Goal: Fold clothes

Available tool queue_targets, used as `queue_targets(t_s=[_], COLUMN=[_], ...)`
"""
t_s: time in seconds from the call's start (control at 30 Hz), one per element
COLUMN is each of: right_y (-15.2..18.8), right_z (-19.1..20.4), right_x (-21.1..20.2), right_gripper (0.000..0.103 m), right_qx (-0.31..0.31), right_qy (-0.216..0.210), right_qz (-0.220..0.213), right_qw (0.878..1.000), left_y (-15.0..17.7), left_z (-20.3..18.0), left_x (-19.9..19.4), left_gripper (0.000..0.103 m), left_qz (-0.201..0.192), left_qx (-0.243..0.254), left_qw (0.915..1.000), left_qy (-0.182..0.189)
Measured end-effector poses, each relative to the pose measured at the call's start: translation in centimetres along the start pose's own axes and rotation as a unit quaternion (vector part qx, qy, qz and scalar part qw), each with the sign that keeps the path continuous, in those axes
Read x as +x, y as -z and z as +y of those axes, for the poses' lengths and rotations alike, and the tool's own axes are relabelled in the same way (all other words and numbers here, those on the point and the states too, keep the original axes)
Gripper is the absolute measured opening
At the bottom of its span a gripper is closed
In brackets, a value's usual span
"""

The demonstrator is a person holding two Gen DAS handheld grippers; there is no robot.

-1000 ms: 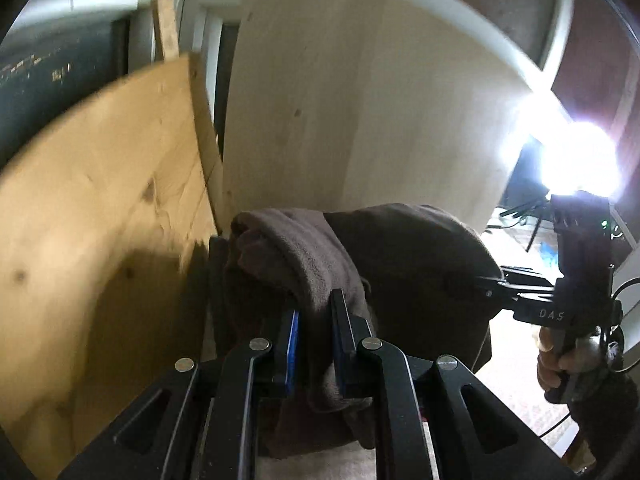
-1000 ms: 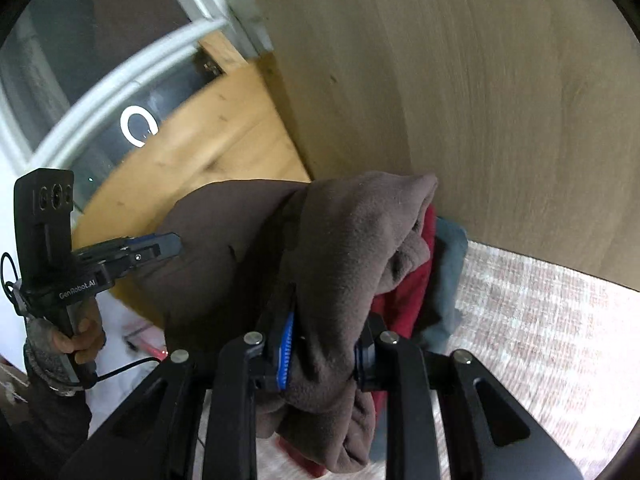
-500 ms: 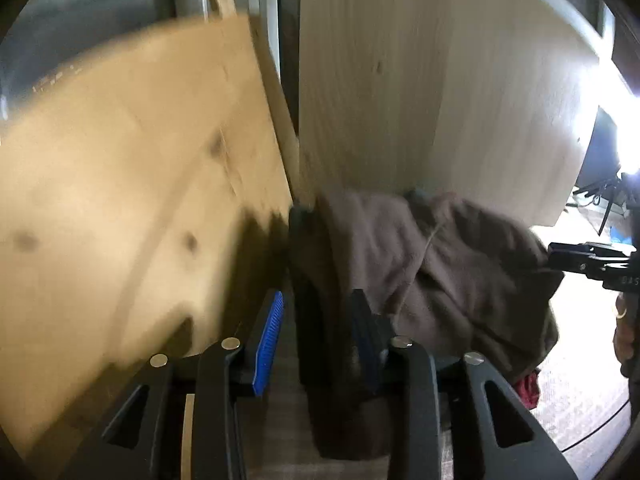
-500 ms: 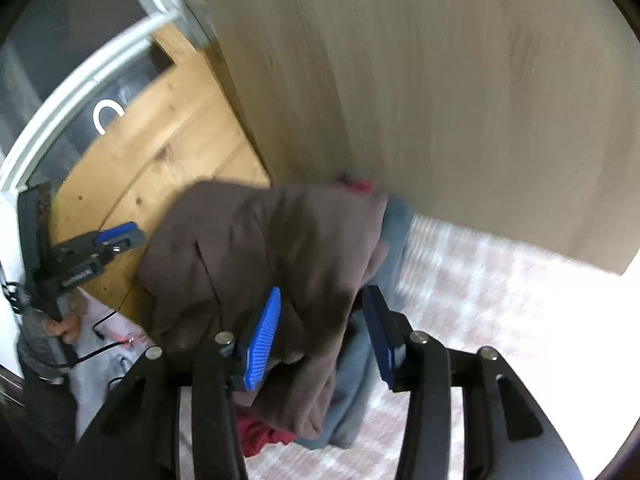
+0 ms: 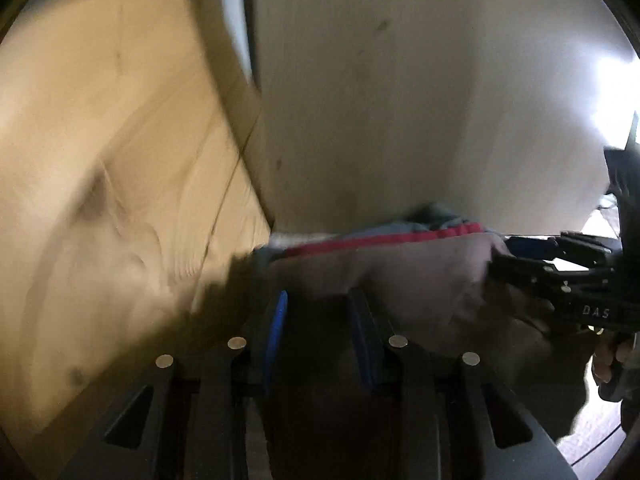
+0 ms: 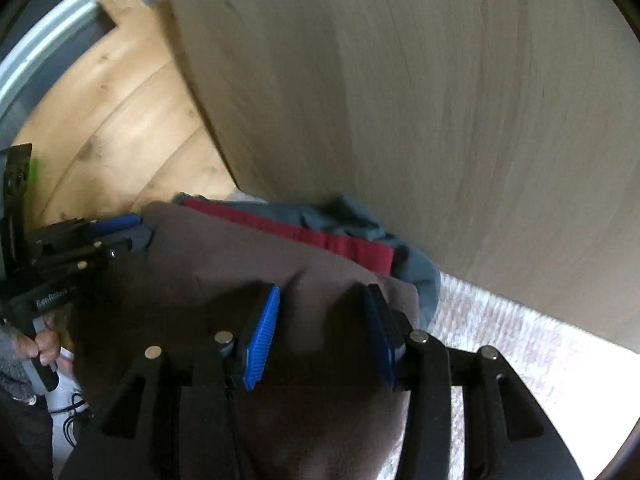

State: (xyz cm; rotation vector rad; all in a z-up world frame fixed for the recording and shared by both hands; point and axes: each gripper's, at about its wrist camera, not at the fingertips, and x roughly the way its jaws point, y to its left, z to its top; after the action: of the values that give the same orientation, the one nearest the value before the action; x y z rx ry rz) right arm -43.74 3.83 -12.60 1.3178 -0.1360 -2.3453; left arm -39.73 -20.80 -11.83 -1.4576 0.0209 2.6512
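Note:
A folded brown garment (image 6: 240, 256) lies flat on a stack, with a red garment (image 6: 304, 236) and a grey-blue one (image 6: 352, 216) under it, in the corner between two wooden boards. My right gripper (image 6: 320, 320) hovers open just above the brown garment's near edge, blue pads wide apart. In the blurred left wrist view, my left gripper (image 5: 318, 320) is open too, at the left end of the brown garment (image 5: 420, 280). Each gripper shows in the other's view: the right gripper (image 5: 504, 254) and the left gripper (image 6: 132, 232).
A pale wooden panel (image 6: 440, 100) stands right behind the stack, and a knotty pine board (image 6: 120, 120) leans on the left. A checked cloth (image 6: 500, 320) covers the surface to the right. A bright lamp (image 5: 616, 80) glares at the far right. A hand (image 6: 44, 344) holds the left gripper's handle.
Both grippers were shut on the lifted brown garment; they have opened and let it go. It now lies flat on the red and grey-blue clothes, with both grippers lowered.

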Motion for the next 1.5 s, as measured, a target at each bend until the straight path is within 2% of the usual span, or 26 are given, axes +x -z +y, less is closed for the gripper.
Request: queue_targets(t_s=[0.07,0.17,0.27,0.33,0.43,0.53,0.6,0.7,0.83,0.93,1.03,1.17,1.23,1.27,1.3,1.33,1.37,1.5], right_y=[-0.1,0.8,3.7,5.7,8.6,10.9,11.9,12.6,11.7,11.5,13.3,16.9,18.7,19.5,20.2,20.7,21.2,22.8], right_z=[0.4,2.6,5.1,5.9,5.9,5.5,5.5,5.6,6.5,7.4,7.7,7.6,7.8,8.1,8.4,8.8,9.1,9.8], right_x=[-1.1,-5.0,-8.2,-8.7,-7.5,-7.4,-8.9,-11.9,-12.8,-10.2,-8.0,-11.8,-15.0,-16.5,-17.8,-18.8,-19.8,-22.8], right_gripper=[0.043,0.043,0.043,0.043,0.043,0.043,0.043,0.043,0.043,0.043,0.043,0.043,0.045,0.053,0.058,0.064,0.065,0.066], right_qx=[-0.006,-0.041,-0.087,-0.092,-0.087,-0.089,-0.097,-0.094,-0.079,-0.072,-0.081,-0.076,-0.059,-0.053,-0.049,-0.045,-0.041,-0.021], right_qy=[0.009,0.014,0.014,0.014,0.017,0.033,0.046,0.062,0.039,0.039,0.065,0.082,0.083,0.091,0.098,0.105,0.111,0.12], right_qz=[-0.005,-0.034,-0.05,-0.042,-0.009,0.017,0.022,-0.004,-0.04,-0.025,0.031,0.039,0.02,0.008,-0.004,-0.012,-0.021,-0.046], right_qw=[1.0,0.998,0.995,0.995,0.996,0.995,0.994,0.994,0.995,0.996,0.994,0.993,0.995,0.994,0.994,0.993,0.993,0.992], left_y=[0.0,1.0,3.4,5.1,7.8,9.4,9.4,9.4,9.4,10.1,10.8,12.7,13.8,14.4,14.9,15.5,16.1,18.7], left_z=[0.6,0.1,-0.9,-1.4,-2.0,-1.6,-1.3,-1.3,-3.5,-4.7,-5.9,-5.7,-5.8,-6.0,-6.2,-6.3,-6.3,-7.0], left_x=[-0.2,-3.2,-6.8,-7.7,-6.7,-4.9,-5.9,-8.0,-10.2,-8.3,-6.5,-8.6,-11.1,-12.3,-13.5,-14.6,-15.5,-18.2], left_gripper=[0.031,0.027,0.027,0.027,0.029,0.031,0.03,0.026,0.026,0.027,0.03,0.029,0.042,0.057,0.064,0.064,0.064,0.067], left_qz=[-0.003,-0.024,-0.049,-0.053,-0.028,-0.003,-0.011,-0.032,-0.062,-0.03,0.002,0.001,-0.014,-0.026,-0.036,-0.044,-0.049,-0.056], left_qx=[-0.012,-0.004,0.012,0.024,0.041,0.041,0.034,0.025,0.046,0.056,0.065,0.043,0.032,0.027,0.024,0.02,0.013,-0.008], left_qw=[0.9999,0.9997,0.9986,0.998,0.9984,0.9991,0.9994,0.9992,0.9964,0.9974,0.9973,0.9983,0.9983,0.998,0.9977,0.9976,0.9975,0.9972], left_qy=[0.007,-0.005,0.013,0.023,0.027,0.011,-0.002,-0.007,0.036,0.036,0.036,0.04,0.047,0.05,0.052,0.051,0.05,0.049])
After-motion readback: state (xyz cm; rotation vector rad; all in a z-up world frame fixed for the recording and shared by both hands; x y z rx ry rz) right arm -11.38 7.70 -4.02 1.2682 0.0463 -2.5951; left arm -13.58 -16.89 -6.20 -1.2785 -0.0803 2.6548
